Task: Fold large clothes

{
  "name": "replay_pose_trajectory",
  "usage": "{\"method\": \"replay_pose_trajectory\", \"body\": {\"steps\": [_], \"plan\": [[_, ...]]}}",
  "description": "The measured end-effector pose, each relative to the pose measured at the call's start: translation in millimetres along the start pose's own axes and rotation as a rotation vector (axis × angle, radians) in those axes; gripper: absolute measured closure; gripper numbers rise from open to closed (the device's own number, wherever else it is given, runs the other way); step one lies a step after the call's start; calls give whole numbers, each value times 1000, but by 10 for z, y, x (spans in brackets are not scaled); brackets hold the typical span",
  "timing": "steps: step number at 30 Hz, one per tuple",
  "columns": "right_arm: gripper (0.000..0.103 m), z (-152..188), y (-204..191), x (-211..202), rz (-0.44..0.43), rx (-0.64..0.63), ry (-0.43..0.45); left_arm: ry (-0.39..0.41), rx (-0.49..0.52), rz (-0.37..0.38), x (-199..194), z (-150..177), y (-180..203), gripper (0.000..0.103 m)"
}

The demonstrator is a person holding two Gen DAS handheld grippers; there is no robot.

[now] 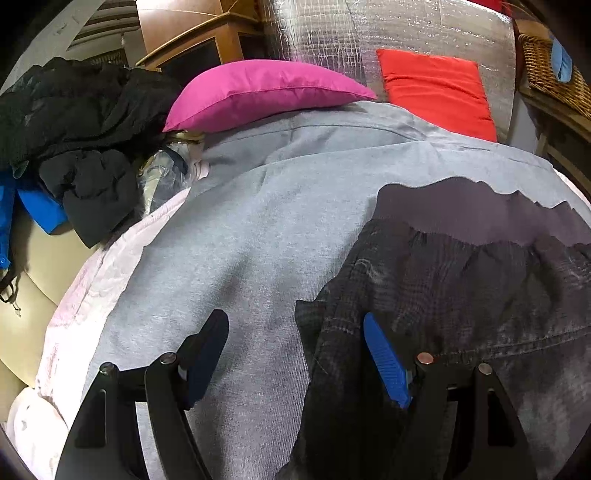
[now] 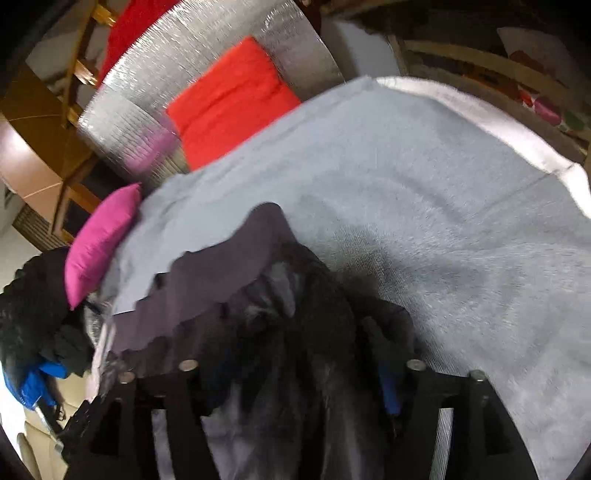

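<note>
Left wrist view, black clothes pile, right wrist view, white bedding edge

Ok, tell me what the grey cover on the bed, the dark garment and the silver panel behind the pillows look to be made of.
Grey cover: a soft knit, likely cotton jersey or fleece; matte, heathered, with fine ribbing.
Dark garment: a woven cloth, probably wool-like, with a faint check pattern, a gathered edge and a smoother purple-grey lining.
Silver panel: seemingly foil-faced insulation; shiny, with a quilted grid that catches glints.
</note>
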State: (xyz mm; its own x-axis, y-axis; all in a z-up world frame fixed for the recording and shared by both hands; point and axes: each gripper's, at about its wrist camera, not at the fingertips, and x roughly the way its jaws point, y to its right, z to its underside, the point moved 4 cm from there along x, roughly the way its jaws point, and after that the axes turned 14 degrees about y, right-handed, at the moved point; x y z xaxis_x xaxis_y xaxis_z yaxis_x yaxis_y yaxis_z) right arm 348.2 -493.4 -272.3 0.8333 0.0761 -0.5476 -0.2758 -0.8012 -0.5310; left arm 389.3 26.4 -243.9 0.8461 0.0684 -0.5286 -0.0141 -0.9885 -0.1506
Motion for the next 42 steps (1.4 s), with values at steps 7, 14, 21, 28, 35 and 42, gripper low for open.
{"method": "replay_pose_trajectory", "body": {"steps": [7,14,21,28,35,42], "plan": [[28,137,236,-417,35,-28,-20,82,83,-37,-319,-71,-168,18],[28,338,574,-363,-11,54,-134,-84,-20,136,-129,194,-253,17],[30,538,437,-204,-83,47,-163,-150,-54,205,22,275,-11,18],[77,430,85,-370,-98,-90,-25,-65,-105,236,11,83,52,87],[79,360,162,-343,-52,-89,23,-102,-60,199,207,172,130,86],[73,447,380,-445,-55,48,-48,-40,-38,78,-190,140,-8,36]]}}
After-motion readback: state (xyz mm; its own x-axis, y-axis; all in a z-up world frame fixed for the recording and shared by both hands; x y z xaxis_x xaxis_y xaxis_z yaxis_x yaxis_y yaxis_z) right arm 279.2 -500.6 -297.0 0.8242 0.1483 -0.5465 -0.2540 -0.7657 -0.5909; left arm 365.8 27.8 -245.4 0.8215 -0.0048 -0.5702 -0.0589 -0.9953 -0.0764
